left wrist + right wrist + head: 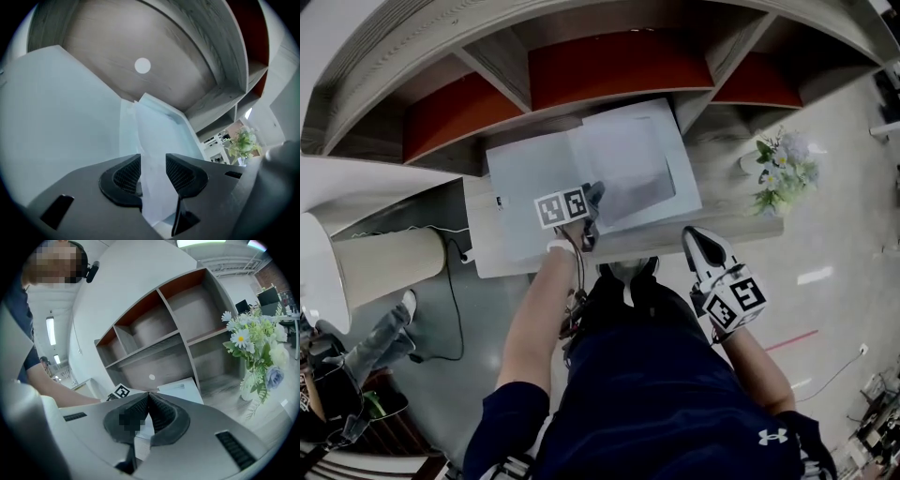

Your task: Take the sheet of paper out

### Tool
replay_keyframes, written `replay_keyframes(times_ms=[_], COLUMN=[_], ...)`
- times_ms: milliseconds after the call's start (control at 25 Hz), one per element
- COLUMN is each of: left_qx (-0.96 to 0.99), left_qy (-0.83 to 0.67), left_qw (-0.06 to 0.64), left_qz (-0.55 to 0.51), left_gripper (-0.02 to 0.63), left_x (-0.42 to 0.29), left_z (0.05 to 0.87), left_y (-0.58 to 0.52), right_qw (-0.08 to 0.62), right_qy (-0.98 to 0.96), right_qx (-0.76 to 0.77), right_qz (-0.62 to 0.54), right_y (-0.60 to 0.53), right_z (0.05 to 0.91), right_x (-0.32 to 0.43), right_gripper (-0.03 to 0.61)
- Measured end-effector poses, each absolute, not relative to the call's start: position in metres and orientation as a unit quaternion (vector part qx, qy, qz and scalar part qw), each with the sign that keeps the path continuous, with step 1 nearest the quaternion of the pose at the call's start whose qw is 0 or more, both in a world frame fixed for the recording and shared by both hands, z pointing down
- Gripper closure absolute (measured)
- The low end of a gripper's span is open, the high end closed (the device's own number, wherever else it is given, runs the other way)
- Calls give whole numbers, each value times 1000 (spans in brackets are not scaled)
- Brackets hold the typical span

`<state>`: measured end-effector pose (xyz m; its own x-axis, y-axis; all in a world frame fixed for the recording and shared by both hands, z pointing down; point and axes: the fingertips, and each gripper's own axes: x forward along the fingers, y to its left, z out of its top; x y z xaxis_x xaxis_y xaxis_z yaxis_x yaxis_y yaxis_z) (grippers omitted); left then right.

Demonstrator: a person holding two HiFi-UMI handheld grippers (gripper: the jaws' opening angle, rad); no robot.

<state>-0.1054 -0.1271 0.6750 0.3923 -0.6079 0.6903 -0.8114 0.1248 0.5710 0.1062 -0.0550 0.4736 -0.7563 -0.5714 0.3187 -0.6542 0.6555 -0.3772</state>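
Sheet of paper (147,131): raised edge-on, running up between the pads of left claw (152,161), the rest lying back on the open folder (61,117) just beyond that claw. Left claw released, pads spread either side of the sheet, no squeeze visible, nothing gripped. Probably lined up this way to pinch the lifted edge and draw it toward the body; judgement only. Cannot tell whether tucked into a clear sleeve.

Right of the left claw and closer to the body: right claw (697,239), clenched, pads together, empty, by the desk's front edge, apart from the folder. Looks parked out of the way, likely a one-claw job.

Folder spread flat, presumably for reach from above. Under it, pale wood-grain desk (731,173), bare right of the folder. Farther right of both claws: flowers (786,169) in a vase (247,383). Beyond the folder: shelf unit (609,70), grey wood, red back panels. Below: glossy light floor (834,281), cable (455,309) at left.
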Motion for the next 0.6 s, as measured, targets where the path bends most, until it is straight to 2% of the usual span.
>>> replay_keyframes(times_ms=[320,600], left_qx=[642,634], left_qy=[-533,-531], left_qw=[541,547], left_qz=[109,126], left_gripper=[413,449], left_x=[-108,-108], left_z=[698,709], left_y=[-143,-147], right_qw=[89,84], right_qy=[-894,-882], right_qx=[359,378], right_qz=[252,269], right_y=[-42,-33], right_z=[477,481], right_x=[92,90], right_gripper=[574,574])
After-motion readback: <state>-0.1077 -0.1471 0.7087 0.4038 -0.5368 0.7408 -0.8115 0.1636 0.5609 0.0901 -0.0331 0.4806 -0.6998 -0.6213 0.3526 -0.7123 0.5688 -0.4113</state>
